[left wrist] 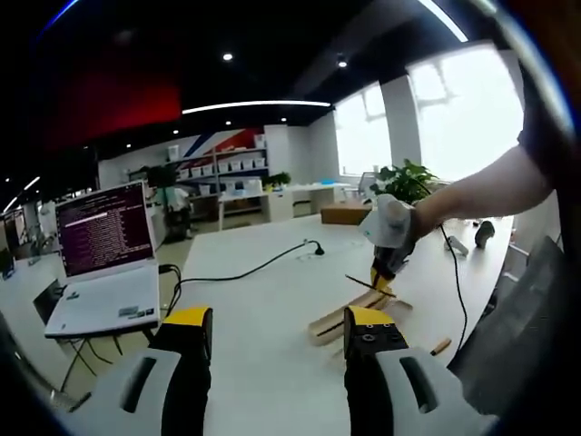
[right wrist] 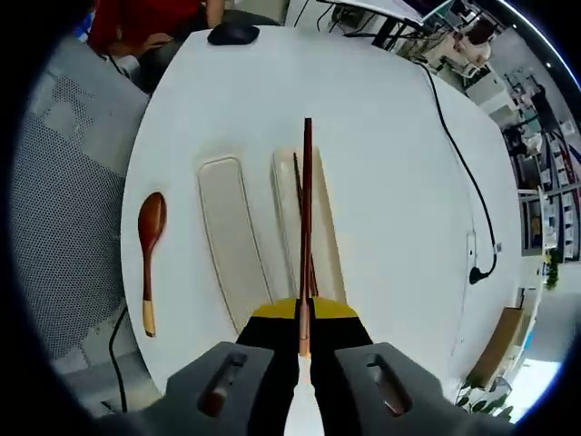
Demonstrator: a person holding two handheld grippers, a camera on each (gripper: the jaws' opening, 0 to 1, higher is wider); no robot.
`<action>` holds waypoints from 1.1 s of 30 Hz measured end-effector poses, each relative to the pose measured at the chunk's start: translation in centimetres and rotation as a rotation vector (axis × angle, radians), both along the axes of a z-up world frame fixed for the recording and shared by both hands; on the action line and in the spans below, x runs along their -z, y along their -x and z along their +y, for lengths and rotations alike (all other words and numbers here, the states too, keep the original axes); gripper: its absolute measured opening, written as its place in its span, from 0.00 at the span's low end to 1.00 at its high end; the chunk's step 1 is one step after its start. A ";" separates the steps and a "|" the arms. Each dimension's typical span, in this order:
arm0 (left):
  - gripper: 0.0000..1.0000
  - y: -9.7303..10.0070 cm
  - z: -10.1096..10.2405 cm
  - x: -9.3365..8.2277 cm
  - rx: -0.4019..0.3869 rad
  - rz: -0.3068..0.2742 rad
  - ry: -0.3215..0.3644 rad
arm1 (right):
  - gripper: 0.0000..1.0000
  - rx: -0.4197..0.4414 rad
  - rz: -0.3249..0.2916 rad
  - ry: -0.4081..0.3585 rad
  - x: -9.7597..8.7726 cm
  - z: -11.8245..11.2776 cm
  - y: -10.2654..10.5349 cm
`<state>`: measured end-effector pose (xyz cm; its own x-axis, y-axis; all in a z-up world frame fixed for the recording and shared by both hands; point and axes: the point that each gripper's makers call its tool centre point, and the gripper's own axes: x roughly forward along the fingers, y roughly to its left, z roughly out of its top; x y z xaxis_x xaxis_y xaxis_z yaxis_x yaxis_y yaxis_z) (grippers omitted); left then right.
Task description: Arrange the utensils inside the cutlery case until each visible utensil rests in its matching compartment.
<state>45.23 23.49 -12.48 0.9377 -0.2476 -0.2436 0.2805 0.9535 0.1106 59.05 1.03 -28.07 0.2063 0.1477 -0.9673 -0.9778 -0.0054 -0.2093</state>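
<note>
Broadly, a white table [right wrist: 381, 182] is seen beneath both grippers. On it lies the cutlery case [right wrist: 272, 236] with two long compartments — one chopstick [right wrist: 297, 195] rests in the right-hand one. A wooden spoon [right wrist: 150, 245] lies on the table beside the case, apart from it. The right gripper [right wrist: 305, 320] is held over the case, clamped on a second chopstick [right wrist: 307, 209]. The left gripper [left wrist: 277, 320] is held level above the table — jaws wide, nothing between them.
</note>
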 end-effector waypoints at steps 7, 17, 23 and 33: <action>0.60 -0.1 0.3 0.3 0.004 0.008 0.006 | 0.00 -0.039 -0.011 0.029 0.1 1.8 -0.6; 0.61 -0.1 0.5 0.6 0.003 0.012 0.022 | 0.00 -0.316 -0.214 0.270 1.1 3.2 -1.4; 0.61 -0.1 0.3 0.6 0.005 0.014 0.024 | 0.00 -0.417 -0.225 0.319 4.9 3.9 1.0; 0.60 0.0 -0.2 1.1 0.009 0.049 0.014 | 0.00 -0.243 -0.280 -0.151 0.1 3.0 -2.3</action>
